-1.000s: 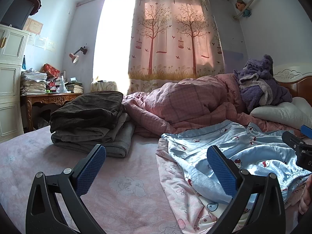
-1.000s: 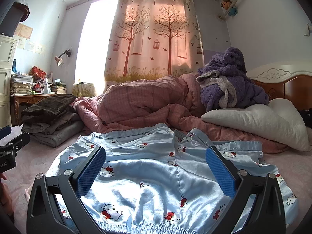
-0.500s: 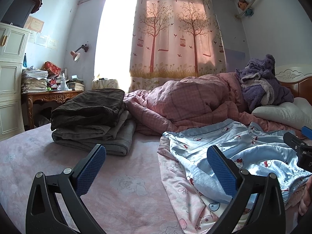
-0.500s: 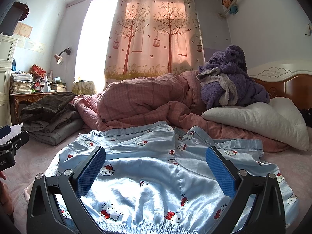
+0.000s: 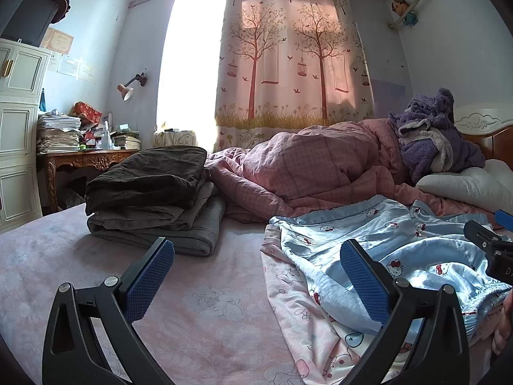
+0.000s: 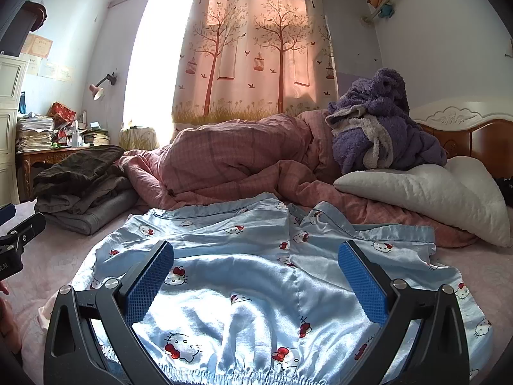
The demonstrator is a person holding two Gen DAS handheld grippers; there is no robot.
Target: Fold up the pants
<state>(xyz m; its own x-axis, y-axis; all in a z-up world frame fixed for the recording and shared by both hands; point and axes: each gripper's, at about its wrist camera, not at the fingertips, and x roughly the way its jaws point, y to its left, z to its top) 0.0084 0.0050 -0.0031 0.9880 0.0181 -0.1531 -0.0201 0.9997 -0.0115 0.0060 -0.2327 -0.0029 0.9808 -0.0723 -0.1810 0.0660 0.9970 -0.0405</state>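
Note:
Light blue satin pants (image 6: 250, 276) with a cat print lie spread on the pink bed, elastic waistband nearest the camera, legs running away toward the quilt. My right gripper (image 6: 256, 276) hovers open just above the waistband, nothing between its blue pads. In the left wrist view the same pants (image 5: 384, 243) lie to the right, over a pink printed garment (image 5: 307, 317). My left gripper (image 5: 256, 276) is open over the bare bed sheet (image 5: 192, 304), left of the pants' edge, holding nothing. The right gripper's body (image 5: 490, 250) shows at that view's right edge.
A stack of folded dark and grey clothes (image 5: 154, 192) sits at the bed's left. A rumpled pink quilt (image 6: 237, 163), a purple fleece robe (image 6: 378, 125) and a white pillow (image 6: 426, 192) lie behind the pants. A cluttered wooden desk (image 5: 80, 157) stands beyond the bed's left side.
Both cameras have shifted only slightly; the scene sits a little lower in the views. The pants and both grippers' jaws look the same.

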